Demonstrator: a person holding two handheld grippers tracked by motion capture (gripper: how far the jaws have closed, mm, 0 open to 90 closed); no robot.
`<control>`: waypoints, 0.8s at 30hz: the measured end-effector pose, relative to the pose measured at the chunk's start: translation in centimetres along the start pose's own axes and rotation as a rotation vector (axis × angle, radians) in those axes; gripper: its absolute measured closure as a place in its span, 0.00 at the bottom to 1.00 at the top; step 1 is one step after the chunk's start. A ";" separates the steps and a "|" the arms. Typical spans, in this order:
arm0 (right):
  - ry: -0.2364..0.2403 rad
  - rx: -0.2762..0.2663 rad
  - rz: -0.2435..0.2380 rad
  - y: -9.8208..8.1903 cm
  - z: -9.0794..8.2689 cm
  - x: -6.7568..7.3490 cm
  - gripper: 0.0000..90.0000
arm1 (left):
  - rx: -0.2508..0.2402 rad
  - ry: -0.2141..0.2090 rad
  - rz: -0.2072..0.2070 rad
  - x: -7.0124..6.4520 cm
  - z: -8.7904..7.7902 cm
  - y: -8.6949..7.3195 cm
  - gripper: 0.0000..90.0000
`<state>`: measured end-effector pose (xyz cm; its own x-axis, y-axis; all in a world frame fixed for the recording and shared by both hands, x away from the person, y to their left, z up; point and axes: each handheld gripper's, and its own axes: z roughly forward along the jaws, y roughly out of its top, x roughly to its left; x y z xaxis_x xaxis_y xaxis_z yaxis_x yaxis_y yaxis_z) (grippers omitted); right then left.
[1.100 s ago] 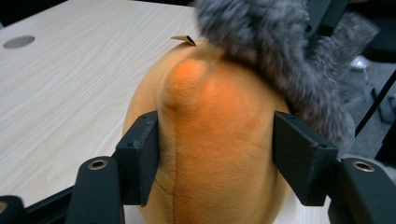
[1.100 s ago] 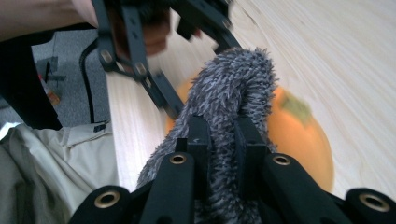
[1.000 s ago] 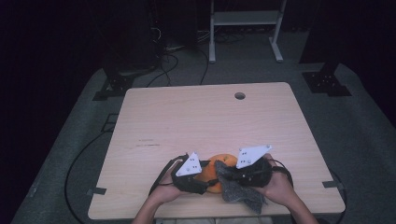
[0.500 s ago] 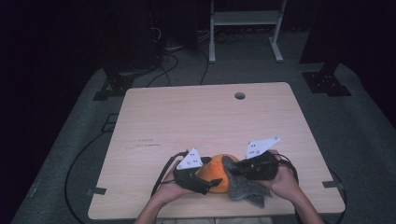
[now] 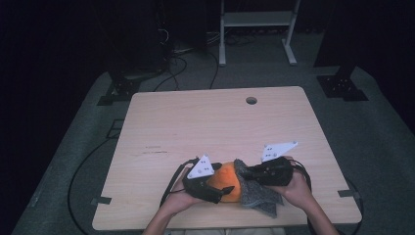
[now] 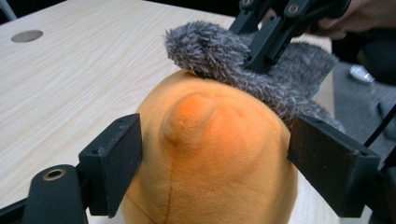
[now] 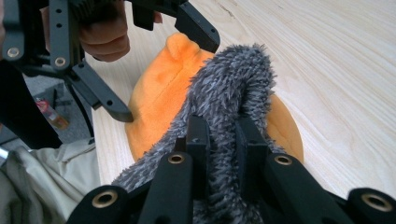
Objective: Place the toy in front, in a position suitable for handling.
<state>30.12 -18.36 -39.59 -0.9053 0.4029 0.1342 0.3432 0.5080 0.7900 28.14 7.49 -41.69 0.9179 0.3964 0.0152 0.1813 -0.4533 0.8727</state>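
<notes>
Since the earlier frame the left gripper (image 6: 212,154) had just been opening, its jaws slack around the soft, light orange plush (image 5: 226,185) at the table's near edge (image 5: 147,215), while the right gripper (image 7: 219,140) pinched the limp grey furry cloth (image 7: 233,93), best grasped by a fold.

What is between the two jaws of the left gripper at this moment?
The orange plush toy sits between the jaws of the left gripper, which have just been opening; the left gripper view shows it.
</notes>
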 end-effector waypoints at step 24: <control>0.018 0.033 -0.027 0.1 -0.4 0.7 0.87 | -0.020 -0.017 0.044 1.4 -0.8 -1.9 0.39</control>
<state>29.38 -18.31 -39.20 -0.9186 0.3753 0.1240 0.3263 0.5432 0.7736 28.77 9.53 -42.89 0.9306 0.3631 0.0454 0.1340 -0.4537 0.8810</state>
